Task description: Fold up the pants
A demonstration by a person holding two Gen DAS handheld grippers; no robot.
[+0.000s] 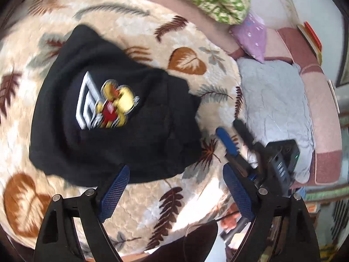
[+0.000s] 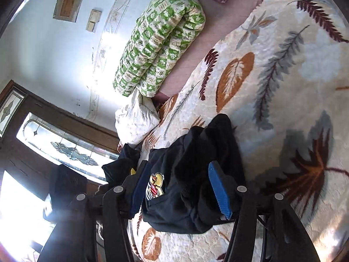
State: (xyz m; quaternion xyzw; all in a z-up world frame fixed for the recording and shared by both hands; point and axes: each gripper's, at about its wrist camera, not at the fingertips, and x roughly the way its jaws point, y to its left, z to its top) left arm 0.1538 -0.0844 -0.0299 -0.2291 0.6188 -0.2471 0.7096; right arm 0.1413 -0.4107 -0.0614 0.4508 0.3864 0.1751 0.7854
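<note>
The black pants (image 1: 113, 118) lay bunched on the leaf-patterned bed (printed logo up). The left gripper (image 1: 174, 193) hung spread wide at their near edge; the right gripper (image 2: 178, 193), half-spread, straddled the cloth.

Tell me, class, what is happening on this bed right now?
A person with a handheld gripper in each hand is folding black pants on a leaf-patterned blanket. The pants lie bunched into a compact bundle, cartoon patch facing up. The left gripper is open, with nothing between its fingers, at the bundle's near edge. The right gripper straddles the bundle with the fabric between its fingers; its pads do not appear to pinch it.
</note>
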